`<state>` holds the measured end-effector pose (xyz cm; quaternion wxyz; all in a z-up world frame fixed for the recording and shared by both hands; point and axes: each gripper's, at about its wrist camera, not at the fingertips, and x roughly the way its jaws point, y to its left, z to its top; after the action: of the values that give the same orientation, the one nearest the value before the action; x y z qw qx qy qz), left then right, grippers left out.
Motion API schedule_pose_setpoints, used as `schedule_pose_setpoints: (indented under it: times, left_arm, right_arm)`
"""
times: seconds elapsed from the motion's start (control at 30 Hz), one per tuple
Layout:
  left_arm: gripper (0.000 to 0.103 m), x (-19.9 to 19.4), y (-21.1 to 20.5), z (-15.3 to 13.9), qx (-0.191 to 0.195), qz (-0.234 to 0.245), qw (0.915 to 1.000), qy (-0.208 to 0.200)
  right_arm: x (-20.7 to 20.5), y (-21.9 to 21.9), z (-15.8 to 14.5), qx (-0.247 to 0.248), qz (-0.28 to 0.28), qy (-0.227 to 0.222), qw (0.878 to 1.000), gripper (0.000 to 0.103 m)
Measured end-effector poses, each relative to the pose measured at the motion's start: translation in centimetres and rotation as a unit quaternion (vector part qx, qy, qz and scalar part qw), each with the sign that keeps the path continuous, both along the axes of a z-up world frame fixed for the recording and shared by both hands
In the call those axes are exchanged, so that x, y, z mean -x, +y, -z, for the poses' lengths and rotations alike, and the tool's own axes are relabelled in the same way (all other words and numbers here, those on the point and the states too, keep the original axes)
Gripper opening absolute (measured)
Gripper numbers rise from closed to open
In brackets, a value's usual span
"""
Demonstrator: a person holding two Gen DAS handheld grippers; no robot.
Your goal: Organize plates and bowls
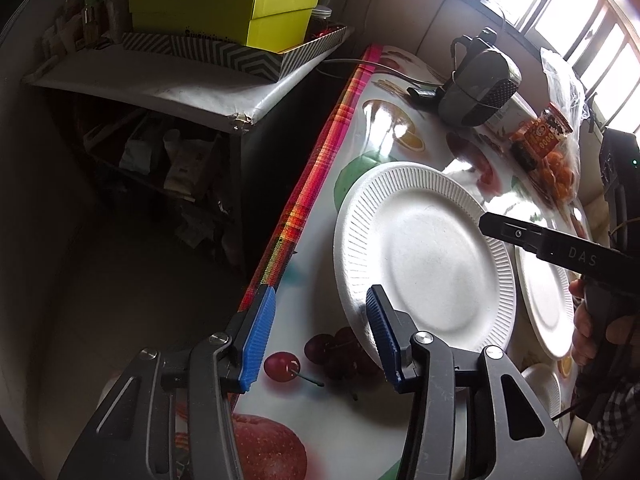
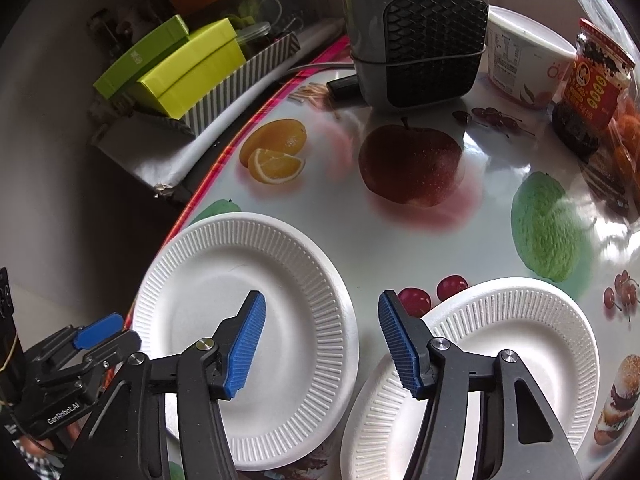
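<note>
Two white ribbed paper plates lie side by side on the fruit-print tablecloth. My left gripper (image 1: 320, 336) is open and hovers low over the near left rim of the left plate (image 1: 424, 256); its right finger (image 1: 380, 332) lies over that rim, its left finger over the table edge. My right gripper (image 2: 320, 344) is open and straddles the gap between the left plate (image 2: 208, 280) and the right plate (image 2: 520, 320), one finger above each. The pads press on nothing. A small white dish (image 1: 544, 388) shows at the lower right, mostly hidden.
A grey fan heater (image 2: 416, 40), a white tub (image 2: 520, 64), a red-labelled jar (image 2: 592, 84) and a bag of oranges (image 1: 560, 176) stand at the back. The table's plaid edge (image 1: 312, 184) drops off at left, beside a shelf with green boxes (image 1: 224, 12).
</note>
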<state>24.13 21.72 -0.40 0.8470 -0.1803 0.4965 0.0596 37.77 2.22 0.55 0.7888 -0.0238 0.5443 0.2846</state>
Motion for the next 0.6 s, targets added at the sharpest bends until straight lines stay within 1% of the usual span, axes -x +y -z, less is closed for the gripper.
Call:
schedule_pose_setpoints:
  times: [0.1, 0.17, 0.23, 0.27, 0.3, 0.43, 0.53, 0.6]
  left_arm:
    - [0.049, -0.01, 0.08, 0.14, 0.002, -0.001, 1.0, 0.002]
    - [0.049, -0.04, 0.02, 0.15, 0.002, 0.0, 1.0, 0.002]
    - [0.049, -0.14, -0.06, 0.19, 0.003, 0.001, 1.0, 0.004]
    - [0.048, -0.19, -0.07, 0.19, 0.004, 0.001, 1.0, 0.004]
    - [0.045, -0.23, -0.06, 0.21, 0.004, 0.001, 1.0, 0.005]
    - [0.041, -0.27, -0.05, 0.28, 0.006, 0.0, 1.0, 0.007]
    - [0.035, -0.36, -0.11, 0.31, 0.006, 0.0, 1.0, 0.008]
    - [0.034, -0.37, -0.14, 0.36, 0.005, 0.0, 0.9999, 0.009]
  right_arm:
    - [-0.11, 0.05, 0.22, -0.001, -0.001, 0.003, 1.0, 0.05]
    - [-0.17, 0.11, 0.39, -0.001, -0.003, 0.006, 1.0, 0.048]
    - [-0.27, 0.11, 0.55, -0.002, -0.004, 0.009, 1.0, 0.043]
    - [-0.31, 0.11, 0.59, 0.0, -0.003, 0.009, 1.0, 0.037]
    - [-0.35, 0.08, 0.62, 0.0, -0.003, 0.01, 1.0, 0.033]
    - [-0.37, 0.1, 0.73, -0.001, -0.007, 0.012, 1.0, 0.031]
    - [-0.34, 0.15, 0.84, -0.001, -0.008, 0.014, 1.0, 0.027]
    - [-0.33, 0.13, 0.91, -0.002, -0.007, 0.015, 1.0, 0.027]
